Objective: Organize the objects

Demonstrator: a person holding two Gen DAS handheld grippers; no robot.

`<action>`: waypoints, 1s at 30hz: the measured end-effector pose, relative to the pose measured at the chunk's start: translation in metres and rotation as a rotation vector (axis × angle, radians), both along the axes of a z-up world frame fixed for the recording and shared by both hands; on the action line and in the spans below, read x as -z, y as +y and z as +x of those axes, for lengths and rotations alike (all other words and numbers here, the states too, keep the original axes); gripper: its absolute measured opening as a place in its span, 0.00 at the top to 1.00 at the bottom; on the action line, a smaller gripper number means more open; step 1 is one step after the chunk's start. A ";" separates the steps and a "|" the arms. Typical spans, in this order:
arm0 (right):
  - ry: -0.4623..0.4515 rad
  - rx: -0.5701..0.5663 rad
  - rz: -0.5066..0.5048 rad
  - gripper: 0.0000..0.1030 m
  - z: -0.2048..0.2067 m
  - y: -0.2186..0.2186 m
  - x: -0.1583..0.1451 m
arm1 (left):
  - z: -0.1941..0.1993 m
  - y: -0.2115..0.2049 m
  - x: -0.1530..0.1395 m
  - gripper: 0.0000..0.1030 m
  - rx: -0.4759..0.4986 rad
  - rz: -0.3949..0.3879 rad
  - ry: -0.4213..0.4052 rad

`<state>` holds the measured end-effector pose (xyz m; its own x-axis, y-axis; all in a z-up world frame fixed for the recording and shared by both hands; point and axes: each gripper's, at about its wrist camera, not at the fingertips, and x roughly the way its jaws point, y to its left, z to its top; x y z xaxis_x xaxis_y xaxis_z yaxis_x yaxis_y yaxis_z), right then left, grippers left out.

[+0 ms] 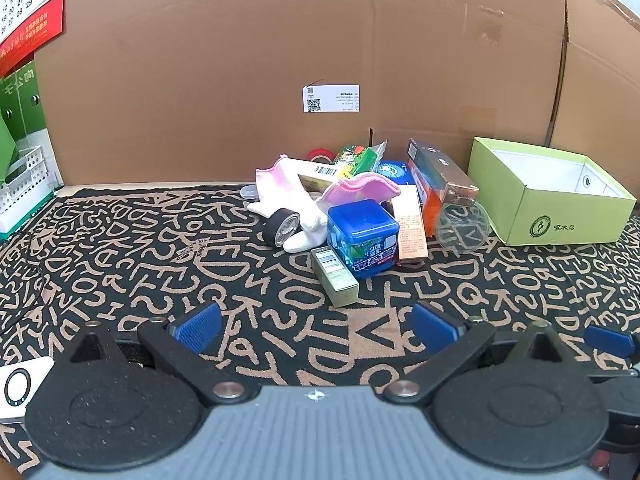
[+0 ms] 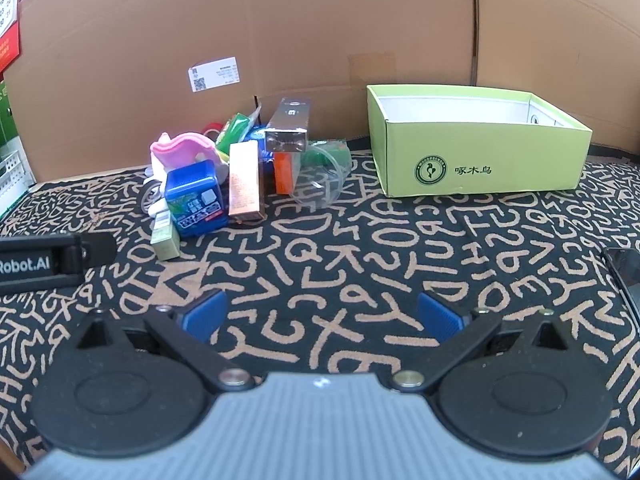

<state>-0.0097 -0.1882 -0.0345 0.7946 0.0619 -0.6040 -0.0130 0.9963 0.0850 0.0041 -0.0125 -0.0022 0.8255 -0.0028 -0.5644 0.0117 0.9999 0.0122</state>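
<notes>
A pile of small objects lies on the patterned cloth: a blue cube box [image 1: 363, 237] [image 2: 195, 199], a small olive box [image 1: 334, 277] [image 2: 165, 237], a copper carton [image 1: 411, 224] [image 2: 244, 179], a black tape roll [image 1: 281, 227], pink-and-white socks [image 1: 298, 196] [image 2: 182, 149], a clear plastic cup [image 1: 463, 226] [image 2: 320, 178] and a dark long box [image 1: 440, 172] [image 2: 289, 125]. An open green shoebox [image 1: 548, 196] [image 2: 480, 152] stands right of the pile. My left gripper [image 1: 316, 328] is open and empty, well short of the pile. My right gripper [image 2: 322, 316] is open and empty, in front of the shoebox.
A tall cardboard wall [image 1: 280, 60] [image 2: 320, 32] closes off the back. A white basket [image 1: 24, 184] and green folders stand at the far left. A white round device [image 1: 18, 388] lies by my left gripper. The left gripper's body [image 2: 52, 264] shows at the right view's left edge.
</notes>
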 end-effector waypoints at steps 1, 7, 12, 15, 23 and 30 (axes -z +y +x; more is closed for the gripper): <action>0.003 -0.001 0.000 0.00 0.002 0.000 0.000 | -0.001 0.000 0.000 0.00 0.000 0.000 -0.001; 0.014 -0.003 -0.004 0.00 0.008 0.002 0.001 | 0.005 0.000 0.003 0.00 -0.001 0.000 0.008; 0.026 -0.008 -0.009 0.00 0.013 0.003 0.003 | 0.013 0.000 0.005 0.00 0.001 -0.001 0.023; 0.034 -0.013 -0.014 0.00 0.017 0.005 0.004 | 0.017 0.000 0.007 0.00 0.002 -0.002 0.031; 0.024 -0.052 -0.015 0.00 0.029 0.007 0.009 | 0.037 0.012 0.019 0.00 0.050 -0.070 0.040; -0.002 -0.122 -0.037 0.00 0.047 0.011 0.015 | 0.082 0.005 0.034 0.00 0.067 -0.076 0.070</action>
<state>0.0373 -0.1773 -0.0496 0.7840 0.1359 -0.6057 -0.1342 0.9898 0.0483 0.0861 -0.0075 -0.0366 0.7803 -0.1013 -0.6171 0.0765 0.9948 -0.0666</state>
